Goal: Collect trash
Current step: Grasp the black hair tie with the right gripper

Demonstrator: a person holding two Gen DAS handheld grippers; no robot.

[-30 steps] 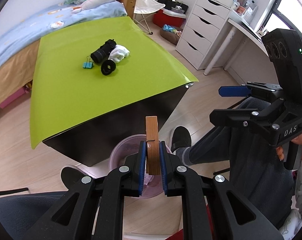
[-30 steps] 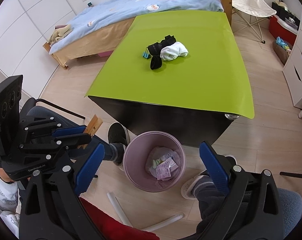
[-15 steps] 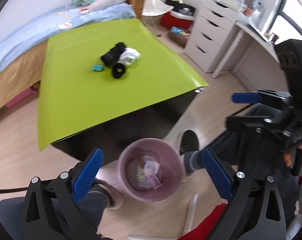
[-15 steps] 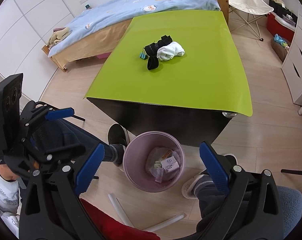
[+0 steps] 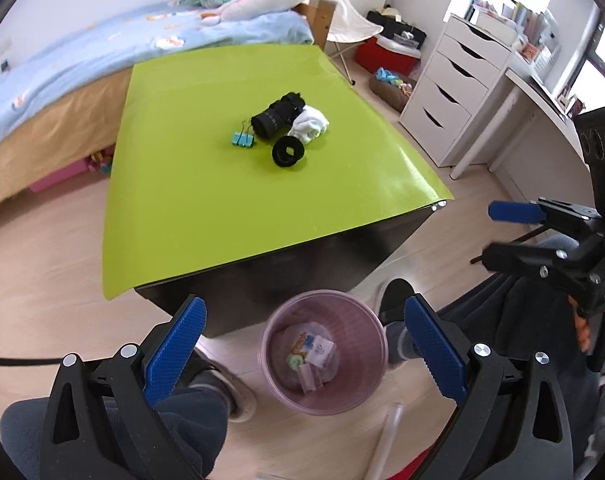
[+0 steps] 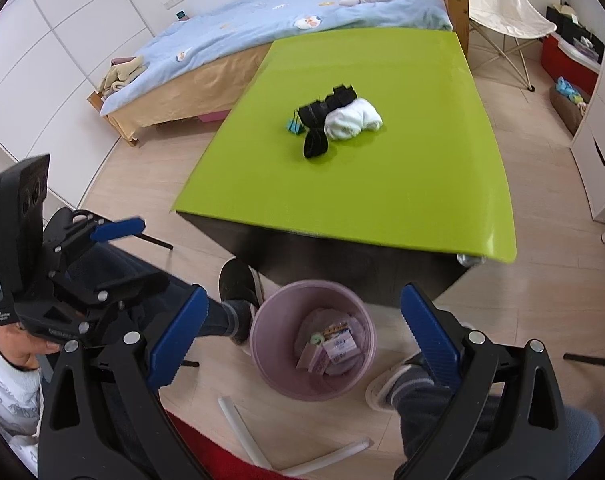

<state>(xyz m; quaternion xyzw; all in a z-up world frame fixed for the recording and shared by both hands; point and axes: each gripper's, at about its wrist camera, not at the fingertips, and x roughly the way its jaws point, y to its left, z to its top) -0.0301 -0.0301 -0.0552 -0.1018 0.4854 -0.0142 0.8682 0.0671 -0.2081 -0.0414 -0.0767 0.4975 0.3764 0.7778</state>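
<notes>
Left wrist view: the left gripper (image 5: 302, 344) hangs over the pink trash bin (image 5: 323, 354) on the floor, its blue pads spread wide with nothing between them. Paper scraps and wrappers (image 5: 312, 354) lie in the bin. On the green table (image 5: 190, 208) sit a black rolled sock (image 5: 277, 117), a white sock bundle (image 5: 310, 128), a black ring (image 5: 288, 153) and teal binder clips (image 5: 243, 139).

Right wrist view: the right gripper (image 6: 304, 332) is also wide open and empty above the same bin (image 6: 262, 344). A hand (image 6: 20, 346) holds the left gripper's handle.
</notes>
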